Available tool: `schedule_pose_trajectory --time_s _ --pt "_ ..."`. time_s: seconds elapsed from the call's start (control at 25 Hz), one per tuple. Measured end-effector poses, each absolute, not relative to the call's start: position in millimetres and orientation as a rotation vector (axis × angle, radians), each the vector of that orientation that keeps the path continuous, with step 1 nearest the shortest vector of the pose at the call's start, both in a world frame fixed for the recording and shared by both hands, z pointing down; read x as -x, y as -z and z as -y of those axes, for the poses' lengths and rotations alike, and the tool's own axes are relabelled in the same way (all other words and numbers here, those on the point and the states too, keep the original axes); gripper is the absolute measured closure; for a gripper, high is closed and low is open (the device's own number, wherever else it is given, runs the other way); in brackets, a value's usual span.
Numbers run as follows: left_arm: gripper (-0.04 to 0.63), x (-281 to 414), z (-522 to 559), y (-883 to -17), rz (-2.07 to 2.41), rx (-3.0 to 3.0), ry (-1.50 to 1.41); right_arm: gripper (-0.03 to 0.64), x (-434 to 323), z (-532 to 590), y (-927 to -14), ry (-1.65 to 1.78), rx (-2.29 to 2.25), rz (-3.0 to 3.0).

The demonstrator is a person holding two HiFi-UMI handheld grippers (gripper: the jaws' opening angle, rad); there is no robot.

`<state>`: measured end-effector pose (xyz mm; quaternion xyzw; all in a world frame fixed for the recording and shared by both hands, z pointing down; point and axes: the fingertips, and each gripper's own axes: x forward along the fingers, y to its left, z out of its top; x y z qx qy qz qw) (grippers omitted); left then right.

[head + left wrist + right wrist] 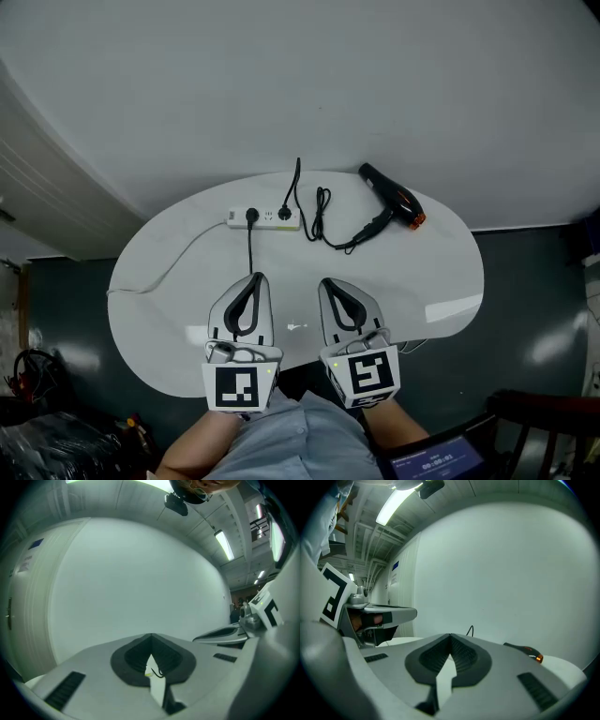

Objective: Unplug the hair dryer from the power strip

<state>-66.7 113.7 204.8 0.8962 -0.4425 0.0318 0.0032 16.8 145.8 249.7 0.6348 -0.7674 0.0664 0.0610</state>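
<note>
Hair dryer (392,201): black body with an orange end, laid on its side at the far right of the white table (169,309).
Cord (322,217): black, looped between dryer and power strip (264,218).
Power strip: white, two black plugs seen on it.
Left hand-held gripper (254,277): jaws closed, nothing held.
Right hand-held gripper (327,283): jaws closed, nothing held.

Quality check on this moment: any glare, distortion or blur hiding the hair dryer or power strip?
Head view: sharp, evenly lit; fisheye bends the table edge; a glare patch on its right side lies clear of hair dryer and power strip. Left gripper view: dark round vignette, ceiling light blown out. Right gripper view: same vignette, tube light overexposed, hair dryer small but recognisable at right.
</note>
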Motion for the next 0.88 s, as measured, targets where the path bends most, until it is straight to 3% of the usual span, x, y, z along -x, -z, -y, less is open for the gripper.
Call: schedule_pose_trajectory --time_s 0.36,0.88 --pt "0.598 71.9 -34.0 -208.0 1.451 -2.745 -0.085 0.62 -20.6 -56.7 -251.1 -0.21 -1.858 2.331" --pt "0.598 69.1 -1.5 -235.3 1.432 -2.64 -0.102 0.62 -31.3 -22.7 -260.4 -0.211 -1.808 2.284"
